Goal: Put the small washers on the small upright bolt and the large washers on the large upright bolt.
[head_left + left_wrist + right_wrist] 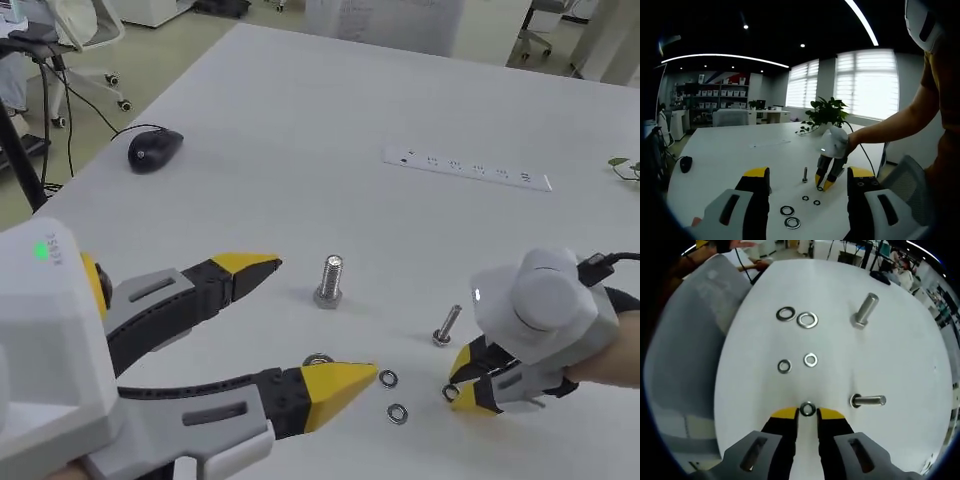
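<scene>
Right gripper view: my right gripper (808, 413) is clamped on a small washer (807, 409) beside the small bolt (868, 400), toward the table (900, 355) edge nearest me. My left gripper (323, 318) has jaws wide apart.

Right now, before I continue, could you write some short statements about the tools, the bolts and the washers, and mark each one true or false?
1. The right tool holds a small washer between its tips. True.
2. The left tool is shut. False: its jaws stand wide apart.
3. The large bolt lies flat. False: it stands upright on its head.
4. Two loose washers lie between the tools. True.
5. The mouse lies next to the large bolt. False: it lies far from it.
</scene>
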Available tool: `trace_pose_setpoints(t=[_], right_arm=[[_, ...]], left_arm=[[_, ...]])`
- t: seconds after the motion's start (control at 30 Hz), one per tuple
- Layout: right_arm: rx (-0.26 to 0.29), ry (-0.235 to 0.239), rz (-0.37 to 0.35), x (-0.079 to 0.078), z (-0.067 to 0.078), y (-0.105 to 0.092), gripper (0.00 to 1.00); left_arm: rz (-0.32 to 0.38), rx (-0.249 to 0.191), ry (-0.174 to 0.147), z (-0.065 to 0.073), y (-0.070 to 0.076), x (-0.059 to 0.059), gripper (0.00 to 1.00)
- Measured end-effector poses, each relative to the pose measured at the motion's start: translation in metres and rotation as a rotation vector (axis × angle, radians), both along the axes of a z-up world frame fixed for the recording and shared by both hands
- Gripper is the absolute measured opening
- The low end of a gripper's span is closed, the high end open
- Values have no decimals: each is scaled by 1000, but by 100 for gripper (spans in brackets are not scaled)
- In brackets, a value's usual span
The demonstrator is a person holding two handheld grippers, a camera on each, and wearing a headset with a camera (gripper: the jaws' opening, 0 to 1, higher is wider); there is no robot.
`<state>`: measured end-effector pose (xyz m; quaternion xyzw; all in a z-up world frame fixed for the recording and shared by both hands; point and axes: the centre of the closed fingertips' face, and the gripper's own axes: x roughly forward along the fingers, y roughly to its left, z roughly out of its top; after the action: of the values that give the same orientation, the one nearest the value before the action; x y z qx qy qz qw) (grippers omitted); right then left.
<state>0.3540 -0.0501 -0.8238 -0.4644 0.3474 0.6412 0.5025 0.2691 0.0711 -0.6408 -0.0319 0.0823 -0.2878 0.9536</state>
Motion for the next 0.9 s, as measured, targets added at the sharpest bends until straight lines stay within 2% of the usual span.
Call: trace_pose_setpoints(t=[0.33, 0.63, 0.9], right_arm=[[-3, -14, 16, 1, -1, 0, 13], [1, -2, -16, 2, 0, 0, 12], [16, -5, -28, 3, 10, 0, 12]], left_arm=[[-2, 9, 2, -2, 0, 0, 62], [-4, 11, 0, -1, -1, 0, 62], [-2, 21, -1, -1, 2, 1, 62]])
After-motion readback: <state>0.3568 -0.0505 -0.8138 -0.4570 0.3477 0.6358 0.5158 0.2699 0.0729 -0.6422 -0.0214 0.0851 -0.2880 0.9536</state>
